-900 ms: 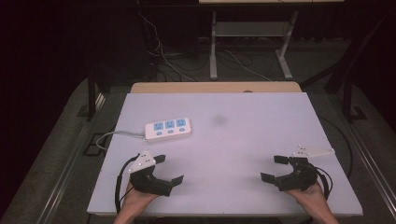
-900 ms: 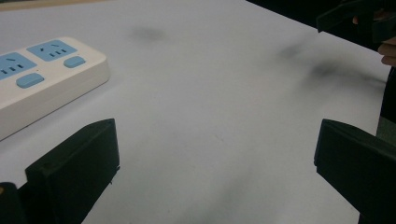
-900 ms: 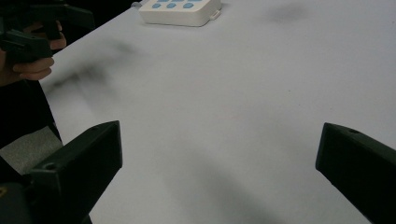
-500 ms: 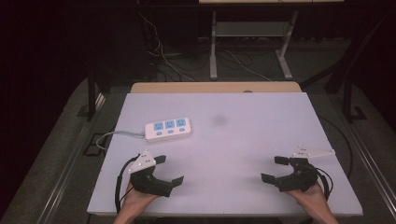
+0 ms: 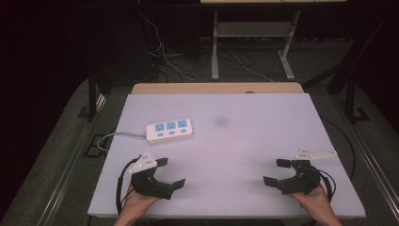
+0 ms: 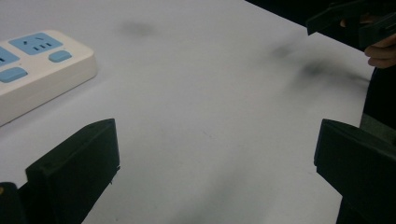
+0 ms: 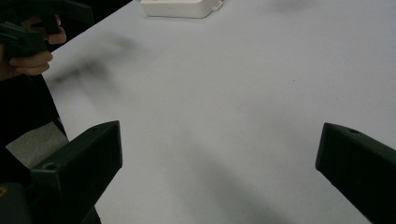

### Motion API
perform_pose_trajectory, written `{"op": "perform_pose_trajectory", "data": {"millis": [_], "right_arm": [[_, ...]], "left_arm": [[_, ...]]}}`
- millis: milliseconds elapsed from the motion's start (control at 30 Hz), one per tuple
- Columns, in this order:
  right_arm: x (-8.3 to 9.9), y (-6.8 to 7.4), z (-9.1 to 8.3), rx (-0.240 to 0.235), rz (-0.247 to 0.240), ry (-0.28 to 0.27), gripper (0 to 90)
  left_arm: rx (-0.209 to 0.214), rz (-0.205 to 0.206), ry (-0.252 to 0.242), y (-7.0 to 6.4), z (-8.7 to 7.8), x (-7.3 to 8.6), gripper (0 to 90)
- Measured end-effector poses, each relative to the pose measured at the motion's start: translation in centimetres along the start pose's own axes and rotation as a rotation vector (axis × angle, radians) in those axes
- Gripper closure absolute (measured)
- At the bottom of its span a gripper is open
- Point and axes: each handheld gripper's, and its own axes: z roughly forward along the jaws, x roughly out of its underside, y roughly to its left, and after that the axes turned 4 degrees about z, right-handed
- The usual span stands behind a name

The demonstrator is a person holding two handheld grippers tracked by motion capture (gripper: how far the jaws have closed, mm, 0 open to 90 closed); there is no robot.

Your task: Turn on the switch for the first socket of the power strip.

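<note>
A white power strip (image 5: pixel 169 130) with three blue sockets lies on the left half of the white table (image 5: pixel 254 136), its grey cable running off the left edge. My left gripper (image 5: pixel 170 173) rests near the front left edge, open and empty, a short way in front of the strip. My right gripper (image 5: pixel 276 172) rests near the front right edge, also open and empty. In the left gripper view the power strip (image 6: pixel 37 65) lies at the upper left, beyond the open left gripper (image 6: pixel 215 163). The right gripper view has the power strip (image 7: pixel 180 7) far off at the top, past the open right gripper (image 7: pixel 219 168).
A faint dark smudge (image 5: pixel 220 121) marks the table's middle. Behind the table run a wooden ledge (image 5: pixel 216 88), a metal stand (image 5: pixel 215 52) and loose cables (image 5: pixel 160 52) on the floor. The other hand's gripper (image 6: pixel 355 23) is at the left gripper view's top right.
</note>
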Motion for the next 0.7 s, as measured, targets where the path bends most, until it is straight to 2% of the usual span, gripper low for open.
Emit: {"op": "perform_pose_trajectory", "data": {"millis": [267,533,700], "right_arm": [[0.0,0.1,0.2,-0.002,-0.007,0.023,0.2],[0.0,0.1,0.2,0.002,-0.008,0.018,0.2],[0.1,0.0,0.2,0.006,-0.007,0.018,0.2]], "left_arm": [[-0.009,0.007,0.031,0.1,-0.3,-0.6,0.0],[-0.014,-0.027,0.051,0.8,-0.8,-1.2,0.0],[-0.033,-0.027,0.061,1.3,-1.4,-1.8,0.0]]}}
